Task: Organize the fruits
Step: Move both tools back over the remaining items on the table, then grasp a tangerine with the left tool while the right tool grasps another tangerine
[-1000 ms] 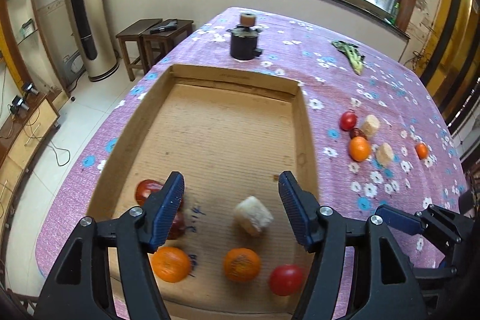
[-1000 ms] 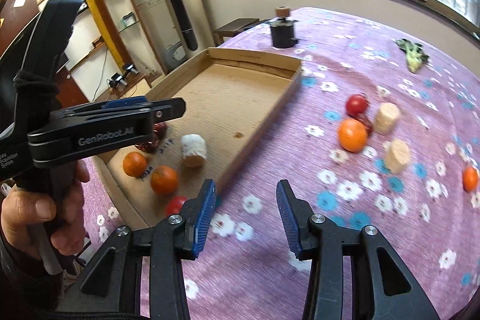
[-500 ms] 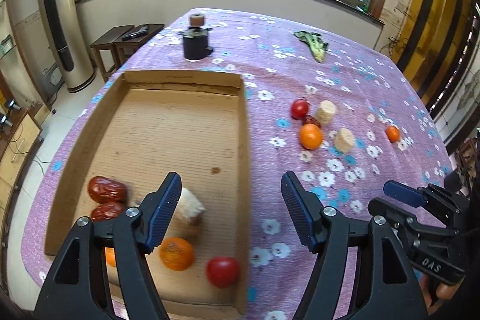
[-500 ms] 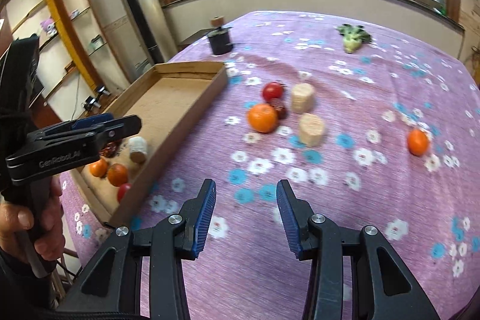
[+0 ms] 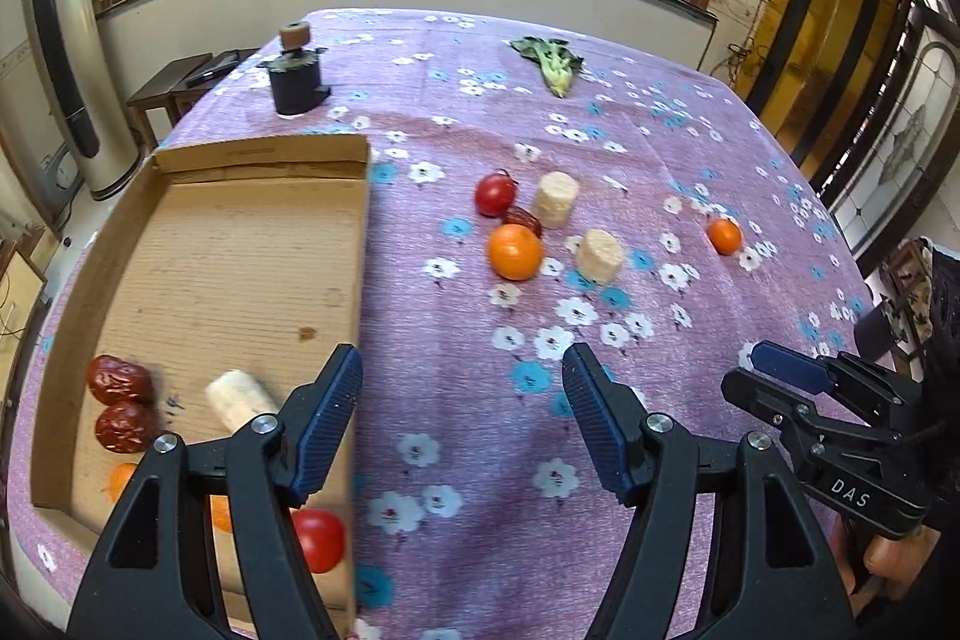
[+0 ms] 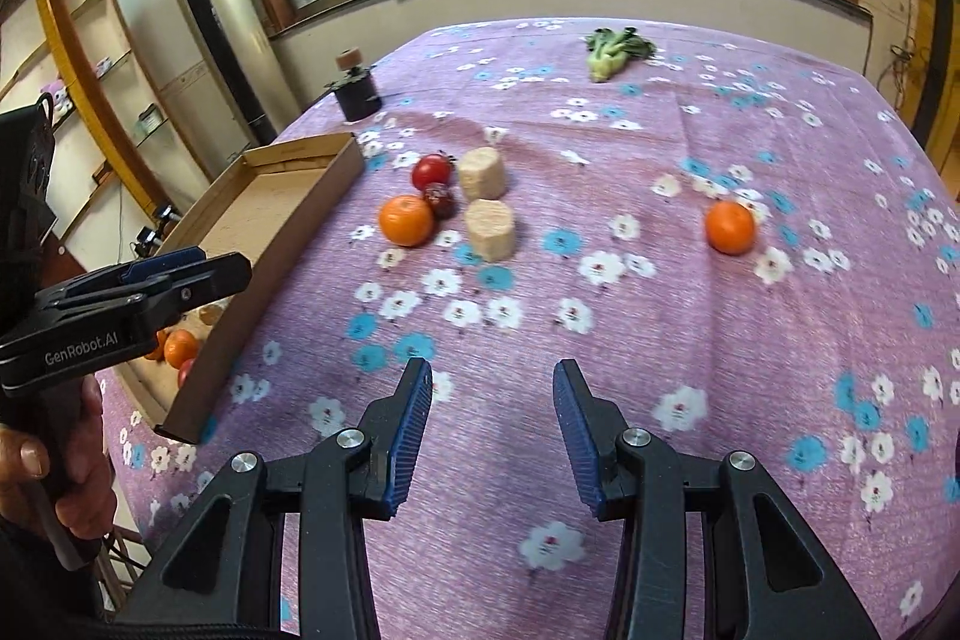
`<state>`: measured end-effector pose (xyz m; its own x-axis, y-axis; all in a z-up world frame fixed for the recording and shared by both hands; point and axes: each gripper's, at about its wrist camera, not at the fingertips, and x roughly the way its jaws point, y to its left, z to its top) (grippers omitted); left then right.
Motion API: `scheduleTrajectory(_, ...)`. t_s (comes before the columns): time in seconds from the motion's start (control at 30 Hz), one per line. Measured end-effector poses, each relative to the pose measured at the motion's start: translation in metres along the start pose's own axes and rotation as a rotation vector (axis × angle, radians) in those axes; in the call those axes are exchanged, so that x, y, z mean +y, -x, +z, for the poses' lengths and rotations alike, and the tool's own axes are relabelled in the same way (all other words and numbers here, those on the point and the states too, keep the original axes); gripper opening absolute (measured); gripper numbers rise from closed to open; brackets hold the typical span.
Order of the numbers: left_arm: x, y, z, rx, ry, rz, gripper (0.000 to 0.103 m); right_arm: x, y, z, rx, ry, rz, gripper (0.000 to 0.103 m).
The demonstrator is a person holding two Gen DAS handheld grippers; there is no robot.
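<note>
My left tool (image 5: 462, 421) was spread wide with nothing between its pads, hovering over the right wall of the cardboard tray (image 5: 360, 244). My right tool (image 6: 492, 430) was also open and empty, above bare purple counter (image 6: 750, 340). Tray held two red dates (image 5: 117, 379), a pale cylinder (image 5: 240, 397), oranges half hidden, a tomato (image 5: 321, 538). Outside the tray, on the cloth: tomato (image 6: 431, 171), large orange (image 6: 405, 220), date (image 6: 441, 199), two pale cylinders (image 6: 491, 229), small orange (image 6: 729, 227) well apart on the right
</note>
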<state>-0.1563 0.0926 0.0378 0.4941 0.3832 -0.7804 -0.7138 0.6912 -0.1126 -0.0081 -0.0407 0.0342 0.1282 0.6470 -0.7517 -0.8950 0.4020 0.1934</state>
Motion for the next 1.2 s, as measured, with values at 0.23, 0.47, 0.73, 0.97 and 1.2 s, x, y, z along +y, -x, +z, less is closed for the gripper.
scheduleTrajectory(0.23,-0.012,-0.008,0.001,0.013,-0.011,-0.016,0.068,-0.021,0.003,-0.005,0.002,-0.031,-0.030,0.044)
scheduleTrajectory(0.47,-0.015,-0.027,0.010,0.032,0.004,-0.046,0.068,-0.048,-0.001,0.000,-0.009,-0.076,-0.075,0.044)
scheduleTrajectory(0.73,-0.020,-0.065,0.028,0.081,0.023,-0.041,0.068,-0.078,-0.011,0.017,-0.029,-0.126,-0.103,0.044)
scheduleTrajectory(0.97,-0.018,-0.102,0.043,0.126,0.032,-0.009,0.068,-0.103,-0.026,0.041,-0.050,-0.155,-0.160,0.048)
scheduleTrajectory(1.2,-0.022,-0.124,0.048,0.138,-0.002,0.018,0.068,-0.124,-0.055,0.059,-0.022,-0.165,-0.188,0.056)
